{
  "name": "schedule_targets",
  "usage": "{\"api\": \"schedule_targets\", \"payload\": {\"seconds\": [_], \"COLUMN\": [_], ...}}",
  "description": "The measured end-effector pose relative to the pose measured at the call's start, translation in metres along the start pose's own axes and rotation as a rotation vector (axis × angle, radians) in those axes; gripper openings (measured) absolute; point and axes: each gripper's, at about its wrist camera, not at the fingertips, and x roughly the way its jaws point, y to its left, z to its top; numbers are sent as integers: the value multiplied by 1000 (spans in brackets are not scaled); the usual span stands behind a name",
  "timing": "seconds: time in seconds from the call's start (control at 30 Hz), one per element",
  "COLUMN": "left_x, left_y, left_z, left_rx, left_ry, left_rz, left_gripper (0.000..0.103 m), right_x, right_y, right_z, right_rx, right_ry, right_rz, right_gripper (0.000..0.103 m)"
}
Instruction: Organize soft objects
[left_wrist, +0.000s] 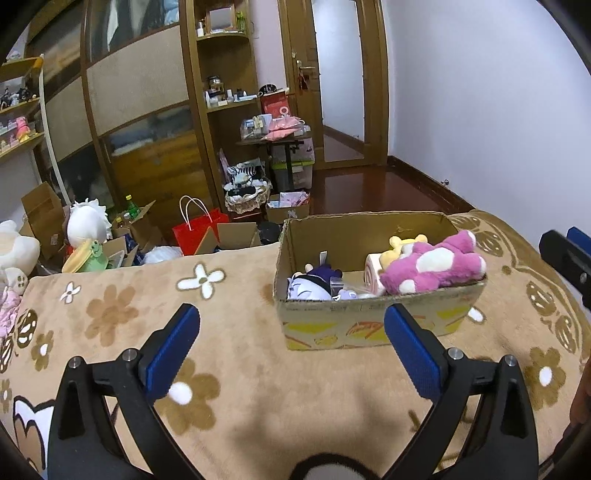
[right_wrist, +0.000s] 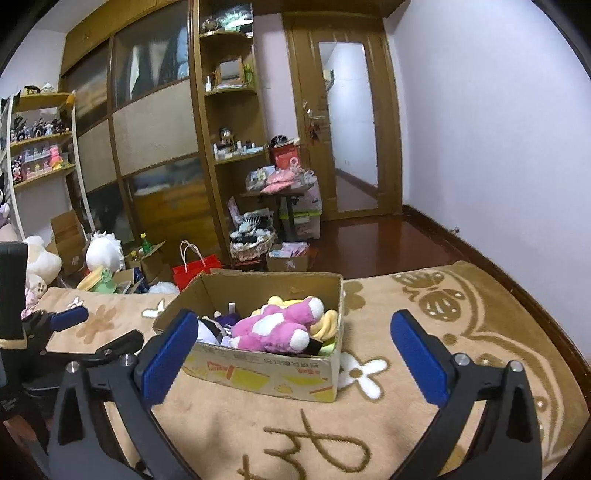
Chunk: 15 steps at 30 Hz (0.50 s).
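A cardboard box (left_wrist: 369, 325) stands open on a tan flowered blanket (left_wrist: 240, 369). Inside lie a pink-and-white plush (left_wrist: 436, 266), a yellow plush (left_wrist: 402, 245), a pink roll-shaped plush (left_wrist: 375, 271) and a purple-and-white doll (left_wrist: 314, 284). My left gripper (left_wrist: 291, 314) is open and empty, short of the box's front wall and a little left of it. The right wrist view shows the same box (right_wrist: 266, 373) and pink plush (right_wrist: 273, 328) straight ahead. My right gripper (right_wrist: 295, 319) is open too, with nothing between its fingers. The left gripper (right_wrist: 92, 328) shows at that view's left.
Beyond the blanket's far edge the floor is cluttered: a red paper bag (left_wrist: 195, 230), a white plush (left_wrist: 86, 221), a green-and-yellow toy (left_wrist: 86, 254) and open cartons. Another pale plush (left_wrist: 14, 247) sits at the blanket's left end. Wardrobe, shelves and a door stand behind.
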Motion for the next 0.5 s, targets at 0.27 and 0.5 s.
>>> {"api": "schedule_targets", "payload": {"seconds": [0.27,0.5], "left_x": [-40,-64], "left_y": [0,3], "left_z": [-11,-17], "left_rx": [23,15], "left_ry": [-45,-87], "left_rz": [0,-2], "left_gripper": [99,99], "right_x": [-34,-56], "right_y": [2,0], "right_z": [-1,-8], "right_rx": [-27,-23], "right_ry": [-26,-45], "right_rz": [-25,-47], "right_gripper": [103,103]}}
